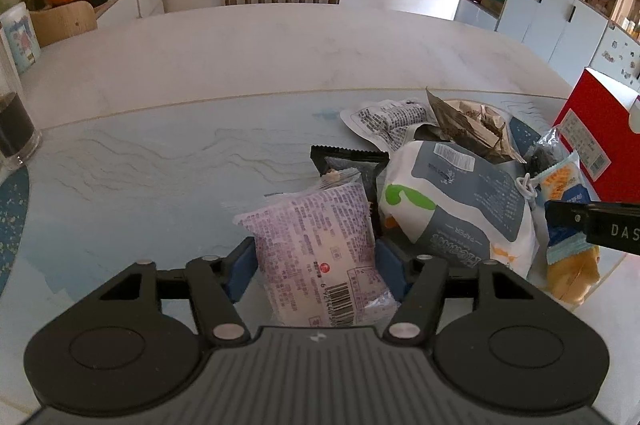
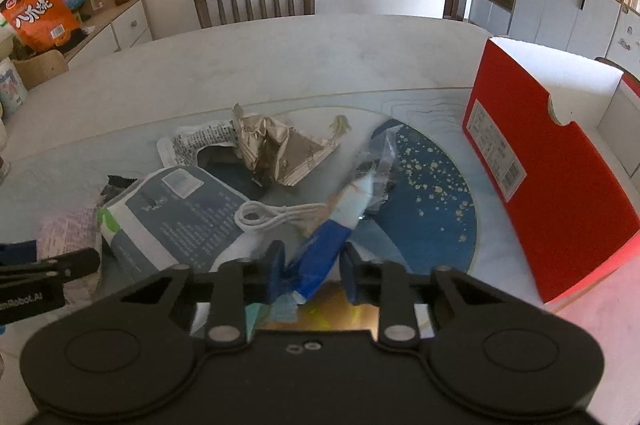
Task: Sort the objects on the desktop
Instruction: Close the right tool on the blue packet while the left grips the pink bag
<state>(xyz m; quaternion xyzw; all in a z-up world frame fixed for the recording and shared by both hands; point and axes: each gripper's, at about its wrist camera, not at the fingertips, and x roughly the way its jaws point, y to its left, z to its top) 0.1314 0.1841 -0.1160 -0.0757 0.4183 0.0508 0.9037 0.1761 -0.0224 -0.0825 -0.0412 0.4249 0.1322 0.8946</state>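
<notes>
Nearest the left wrist camera, the left claw [image 1: 316, 261] straddles a pale purple snack packet [image 1: 320, 245]; its blue pads sit against the packet's two sides, clamped on it. At about two o'clock from that packet lies a white and grey tissue pack [image 1: 452, 201], touching it, with a black wrapper [image 1: 352, 165] wedged between them at twelve o'clock. Farther off, at one o'clock, rest a printed white pouch [image 1: 384, 121] and a crumpled brown paper bag [image 1: 472, 129].

From the right wrist camera, the right claw [image 2: 312, 265] is closed on a blue and white packet [image 2: 328, 249], which runs up toward one o'clock across the surface [image 2: 280, 65]. A looped white cord [image 2: 276, 217] lies at eleven o'clock from that claw, just beside the packet. At three o'clock stands an open red box [image 2: 560, 185], upright on the surface, well apart from the heap of packets.
</notes>
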